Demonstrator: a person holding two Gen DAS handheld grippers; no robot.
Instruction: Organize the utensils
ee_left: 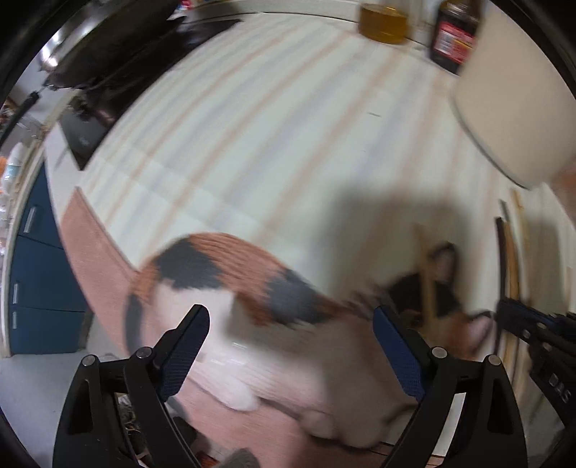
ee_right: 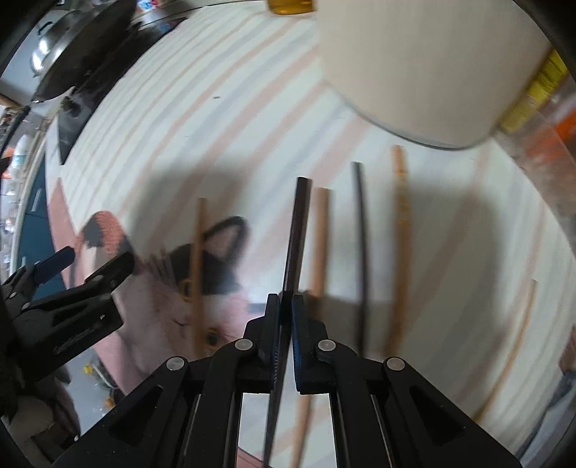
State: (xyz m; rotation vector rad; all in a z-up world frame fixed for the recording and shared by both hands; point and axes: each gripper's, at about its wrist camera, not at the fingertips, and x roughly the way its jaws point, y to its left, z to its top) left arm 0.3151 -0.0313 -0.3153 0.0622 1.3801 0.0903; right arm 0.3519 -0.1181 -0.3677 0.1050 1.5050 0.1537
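Note:
My right gripper [ee_right: 286, 306] points down at the striped tabletop and is shut on a dark chopstick [ee_right: 298, 230], which sticks out beyond its pads. Beside it lie a wooden chopstick [ee_right: 320, 234], a thin black one [ee_right: 361, 234] and another wooden one [ee_right: 399, 201]. A further wooden chopstick [ee_right: 198, 259] rests across the cat picture on a pink mat [ee_left: 273, 403]. My left gripper [ee_left: 291, 342] hovers open over that mat with nothing between its fingers. In the right wrist view the left gripper [ee_right: 86, 264] appears at the left edge.
A large white container [ee_right: 414, 64] stands beyond the chopsticks, with a yellow-lidded jar [ee_right: 540, 82] beside it. An amber jar [ee_left: 383, 21] and a dark bottle [ee_left: 455, 32] stand at the back. A black pan on a cooktop [ee_left: 108, 46] is far left. Blue cabinets [ee_left: 39, 288] lie below the counter edge.

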